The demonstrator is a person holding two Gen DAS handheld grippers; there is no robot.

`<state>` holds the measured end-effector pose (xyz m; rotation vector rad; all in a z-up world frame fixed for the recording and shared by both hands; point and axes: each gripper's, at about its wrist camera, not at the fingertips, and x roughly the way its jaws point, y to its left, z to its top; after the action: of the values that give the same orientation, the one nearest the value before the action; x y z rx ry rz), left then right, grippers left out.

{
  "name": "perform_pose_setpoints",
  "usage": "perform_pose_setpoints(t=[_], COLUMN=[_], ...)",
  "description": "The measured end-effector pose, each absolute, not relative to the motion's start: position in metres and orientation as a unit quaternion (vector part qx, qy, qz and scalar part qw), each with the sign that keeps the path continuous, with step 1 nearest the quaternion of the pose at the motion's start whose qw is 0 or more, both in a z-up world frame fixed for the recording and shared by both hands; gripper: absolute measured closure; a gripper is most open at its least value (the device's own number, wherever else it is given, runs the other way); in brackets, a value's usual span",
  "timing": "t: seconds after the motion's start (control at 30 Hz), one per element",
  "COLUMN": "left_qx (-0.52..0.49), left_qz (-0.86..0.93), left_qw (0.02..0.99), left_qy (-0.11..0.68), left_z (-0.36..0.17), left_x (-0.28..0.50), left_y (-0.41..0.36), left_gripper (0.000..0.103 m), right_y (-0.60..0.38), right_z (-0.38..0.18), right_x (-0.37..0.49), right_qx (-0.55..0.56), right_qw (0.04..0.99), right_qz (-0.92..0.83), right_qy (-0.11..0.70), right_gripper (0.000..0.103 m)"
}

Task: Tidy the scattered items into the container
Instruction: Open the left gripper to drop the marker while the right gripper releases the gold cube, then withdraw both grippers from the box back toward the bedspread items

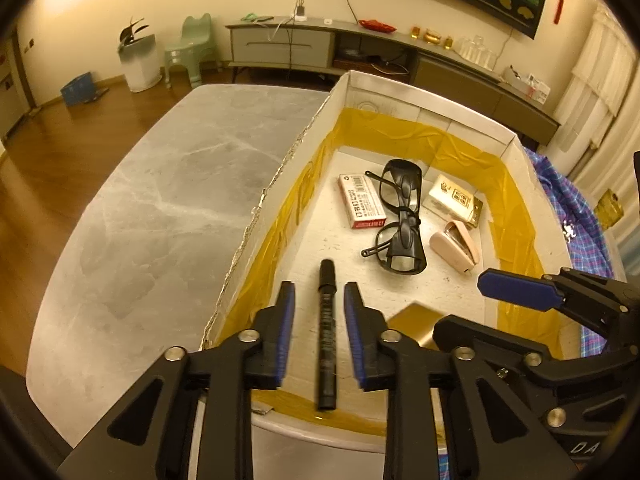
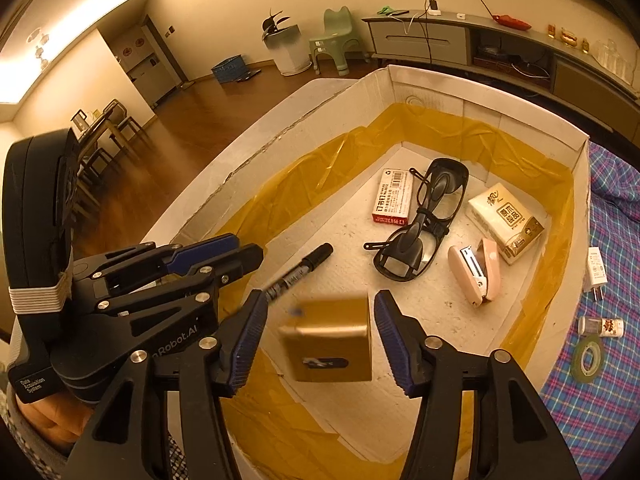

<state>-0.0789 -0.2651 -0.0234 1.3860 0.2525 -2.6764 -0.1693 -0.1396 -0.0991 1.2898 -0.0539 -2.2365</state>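
Note:
A white cardboard box (image 1: 404,98) (image 2: 480,106) lined with yellow tape stands on the table. In it lie a red-and-white staple box (image 1: 362,200) (image 2: 393,197), black glasses (image 1: 400,216) (image 2: 424,224), a tissue pack (image 1: 454,200) (image 2: 506,218) and a pink stapler (image 1: 454,246) (image 2: 478,270). My left gripper (image 1: 319,300) is open over the box, with a black marker (image 1: 326,332) (image 2: 300,272) between its fingers, blurred and untouched. My right gripper (image 2: 320,316) is open, with a blurred gold box (image 2: 330,338) (image 1: 414,322) between its pads, clear of both.
The grey marble table (image 1: 152,208) stretches left of the box. A blue plaid cloth (image 2: 608,360) at the right carries a white plug adapter (image 2: 595,268), a small jar (image 2: 600,326) and a tape roll (image 2: 588,360). A TV cabinet (image 1: 400,52) stands behind.

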Motion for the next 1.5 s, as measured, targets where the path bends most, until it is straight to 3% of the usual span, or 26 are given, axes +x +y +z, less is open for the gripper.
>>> perform_pose_setpoints(t=[0.37,0.7,0.93,1.13,1.2,1.33,1.5], left_qx=[0.448,0.414,0.370,0.356,0.359,0.375,0.409], left_qz=[-0.887,-0.906,-0.927,-0.929,-0.926,-0.915,-0.896], left_qw=[0.056,0.051,-0.010,-0.079,-0.102,-0.143,-0.170], left_qy=[0.095,0.068,0.063,0.056,0.053,0.042,0.026], left_z=[-0.011,0.018,0.051,0.065,0.065,0.055,0.028], left_x=[-0.072,-0.058,-0.045,-0.046,-0.048,-0.055,-0.067], left_y=[-0.265,-0.240,-0.198,-0.141,-0.120,-0.075,-0.027], left_gripper=[0.072,0.071,0.070,0.069,0.068,0.067,0.063], right_y=[-0.116,-0.108,-0.064,0.011,0.037,0.080,0.091], right_z=[-0.088,-0.084,-0.040,-0.028,-0.034,-0.065,-0.112], right_x=[-0.171,-0.157,-0.142,-0.150,-0.156,-0.173,-0.186], right_qx=[0.471,0.457,0.401,0.369,0.369,0.401,0.446], right_qw=[0.283,0.299,0.311,0.242,0.210,0.163,0.167], right_qz=[-0.832,-0.834,-0.857,-0.895,-0.903,-0.901,-0.878], right_qy=[-0.075,-0.075,-0.092,-0.072,-0.059,-0.028,0.047], right_gripper=[0.044,0.044,0.044,0.044,0.046,0.069,0.071])
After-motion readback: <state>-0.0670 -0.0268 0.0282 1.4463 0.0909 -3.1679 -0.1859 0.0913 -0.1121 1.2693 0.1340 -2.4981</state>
